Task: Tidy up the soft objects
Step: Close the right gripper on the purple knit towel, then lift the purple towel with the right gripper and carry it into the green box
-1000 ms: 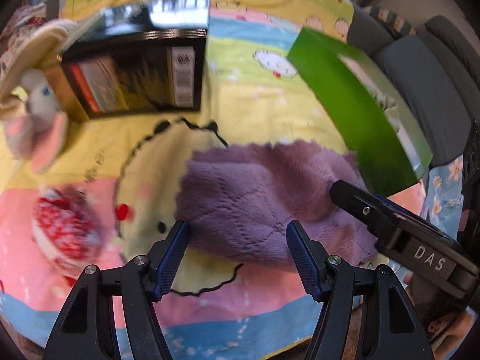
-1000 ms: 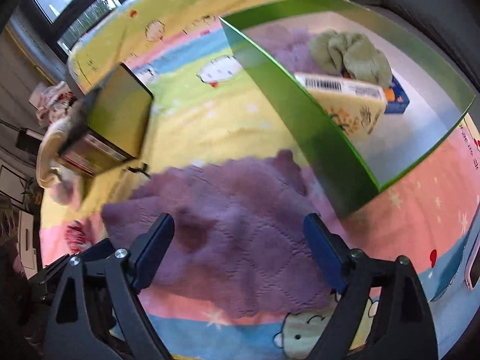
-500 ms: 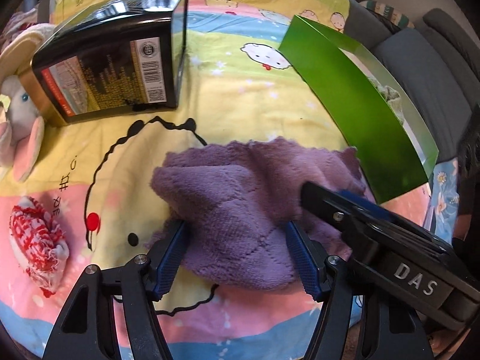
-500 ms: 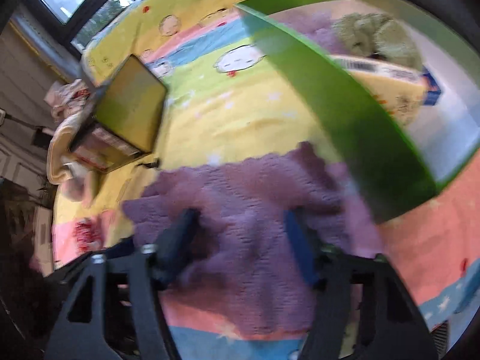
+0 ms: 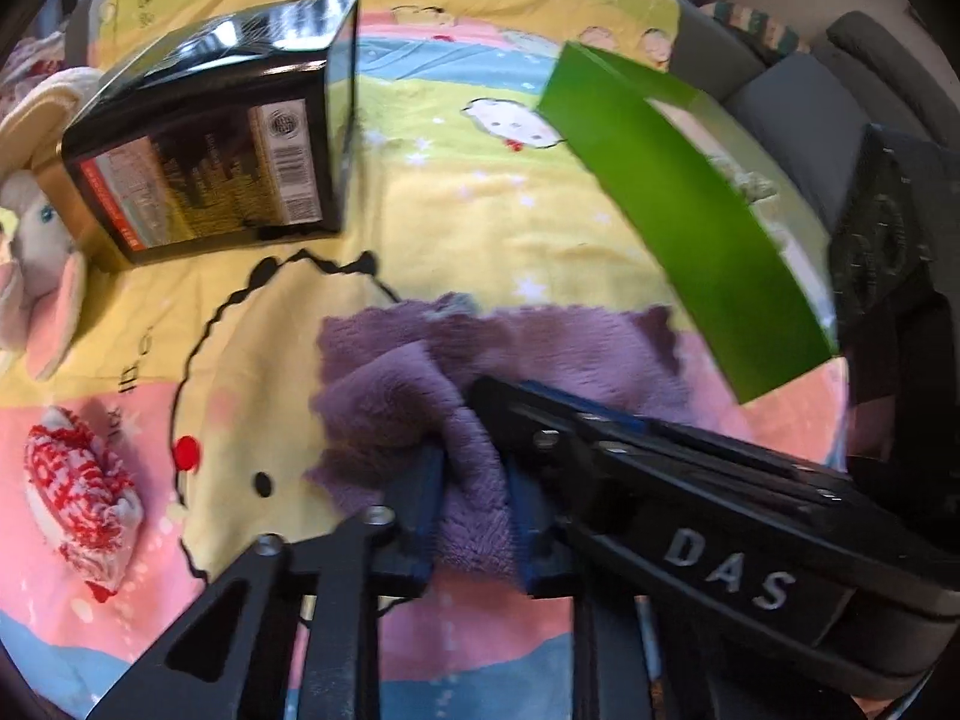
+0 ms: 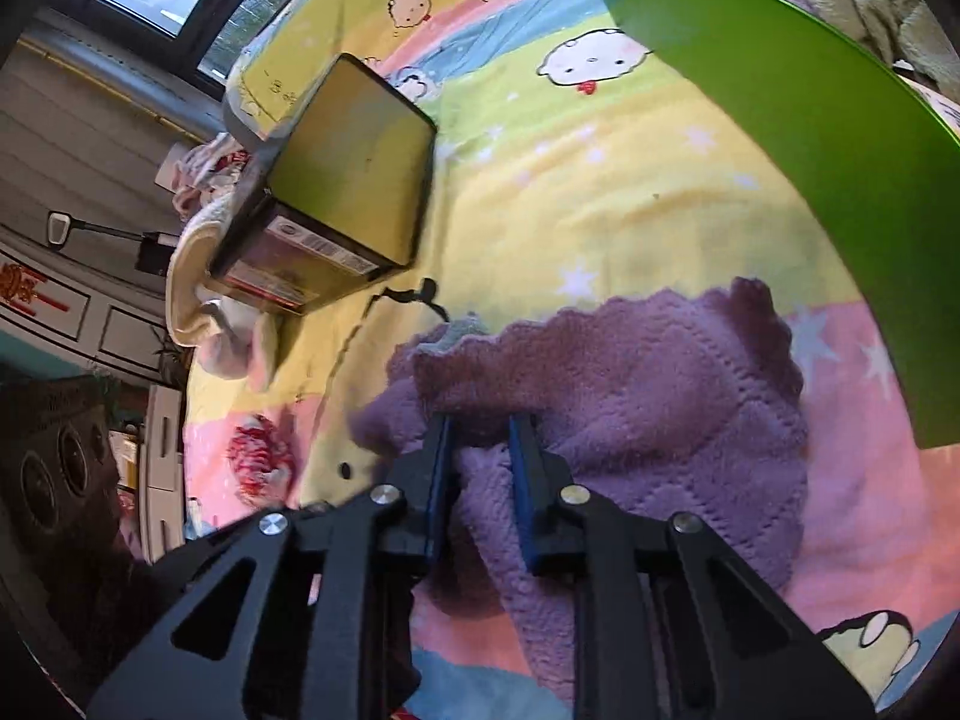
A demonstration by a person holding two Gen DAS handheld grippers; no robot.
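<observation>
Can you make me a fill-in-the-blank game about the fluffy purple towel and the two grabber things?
1. Both the left gripper and the right gripper are shut on the ____ towel.
2. To the right of the towel stands a tray with ____ walls.
3. The red-and-white pouch lies on the ____ part of the blanket.
4. The dark box has a ____ printed on its side.

Missing words: purple; green; pink; barcode

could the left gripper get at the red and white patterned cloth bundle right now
Probably not yet: the left gripper is shut on the fuzzy purple towel, so its fingers are occupied. The red and white patterned cloth bundle lies uncovered on the cartoon-print blanket, nothing blocking it once the towel is released.
</observation>
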